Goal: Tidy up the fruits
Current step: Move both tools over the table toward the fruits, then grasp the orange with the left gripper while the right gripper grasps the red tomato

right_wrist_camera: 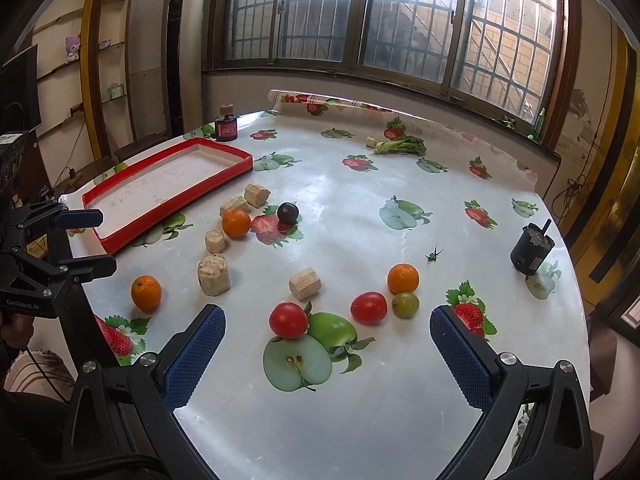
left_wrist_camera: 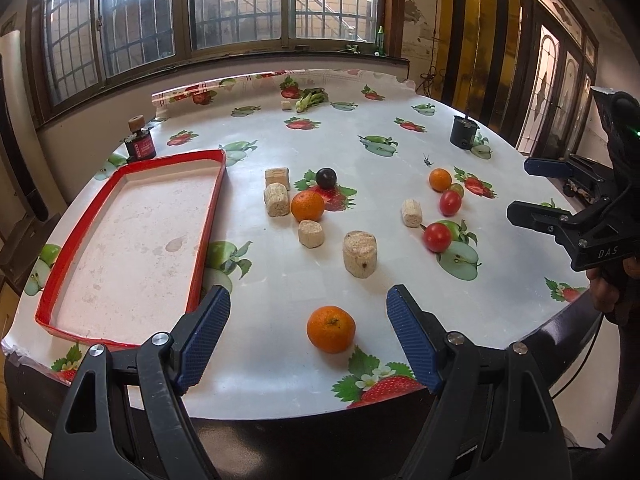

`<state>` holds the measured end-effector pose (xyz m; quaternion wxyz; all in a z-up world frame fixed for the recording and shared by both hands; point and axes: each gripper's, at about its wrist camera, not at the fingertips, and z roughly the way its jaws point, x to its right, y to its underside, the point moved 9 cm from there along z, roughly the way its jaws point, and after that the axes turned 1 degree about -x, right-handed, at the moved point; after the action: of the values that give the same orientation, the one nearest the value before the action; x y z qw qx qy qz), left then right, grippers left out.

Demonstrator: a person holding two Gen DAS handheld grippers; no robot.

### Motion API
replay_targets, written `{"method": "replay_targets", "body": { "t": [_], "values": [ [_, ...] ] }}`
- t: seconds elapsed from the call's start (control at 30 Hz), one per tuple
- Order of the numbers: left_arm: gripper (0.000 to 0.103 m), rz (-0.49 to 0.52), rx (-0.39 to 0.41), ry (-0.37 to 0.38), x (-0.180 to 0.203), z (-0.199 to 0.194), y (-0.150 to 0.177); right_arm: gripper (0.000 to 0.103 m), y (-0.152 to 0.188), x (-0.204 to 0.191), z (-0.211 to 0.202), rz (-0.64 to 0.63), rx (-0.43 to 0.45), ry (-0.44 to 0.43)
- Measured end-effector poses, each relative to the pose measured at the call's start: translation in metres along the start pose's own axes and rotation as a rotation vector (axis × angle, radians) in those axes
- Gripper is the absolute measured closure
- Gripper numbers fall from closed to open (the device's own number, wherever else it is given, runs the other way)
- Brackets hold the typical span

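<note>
Left wrist view: the left gripper (left_wrist_camera: 308,312) hovers at the near edge of the desk (left_wrist_camera: 280,148), fingers spread wide around an orange (left_wrist_camera: 331,329), apparently lined up for a grasp. The red tray (left_wrist_camera: 132,236), empty, sits at the left edge, presumably the destination.

Right wrist view: the right gripper (right_wrist_camera: 328,332) holds nothing, fingers spread, facing two tomatoes (right_wrist_camera: 288,320) near the desk's front edge.

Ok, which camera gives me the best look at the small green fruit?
The right wrist view: the green fruit sits close and whole, touching an orange, beside a tomato. In the left wrist view it is small and partly hidden behind that tomato.
</note>
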<state>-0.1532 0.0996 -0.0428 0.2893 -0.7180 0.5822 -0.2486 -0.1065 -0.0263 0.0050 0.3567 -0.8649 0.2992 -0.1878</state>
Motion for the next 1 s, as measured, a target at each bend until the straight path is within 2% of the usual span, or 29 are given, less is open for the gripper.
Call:
{"method": "replay_targets", "body": {
  "t": [0.43, 0.63, 0.7, 0.83, 0.9, 1.0],
  "values": [
    [0.022, 0.0, -0.094, -0.016, 0.002, 0.034, 0.02, 0.001, 0.023, -0.002, 0.031, 0.094, -0.08, -0.076],
    [0.022, -0.004, -0.116, -0.006, 0.0, 0.043, 0.022, 0.015, 0.028, -0.013, 0.057, 0.131, -0.144, -0.135],
    [0.022, -0.006, -0.128, 0.001, 0.0, 0.047, 0.024, 0.024, 0.029, -0.016, 0.065, 0.131, -0.172, -0.144],
    [0.023, -0.012, -0.151, 0.013, -0.001, 0.055, 0.028, 0.031, 0.03, -0.022, 0.078, 0.133, -0.221, -0.162],
    [0.036, -0.013, -0.163, 0.031, 0.0, 0.059, 0.029, 0.035, 0.03, -0.023, 0.082, 0.126, -0.246, -0.153],
    [0.045, -0.012, -0.169, 0.045, 0.001, 0.063, 0.03, 0.038, 0.027, -0.023, 0.087, 0.126, -0.276, -0.145]
  ]
}}
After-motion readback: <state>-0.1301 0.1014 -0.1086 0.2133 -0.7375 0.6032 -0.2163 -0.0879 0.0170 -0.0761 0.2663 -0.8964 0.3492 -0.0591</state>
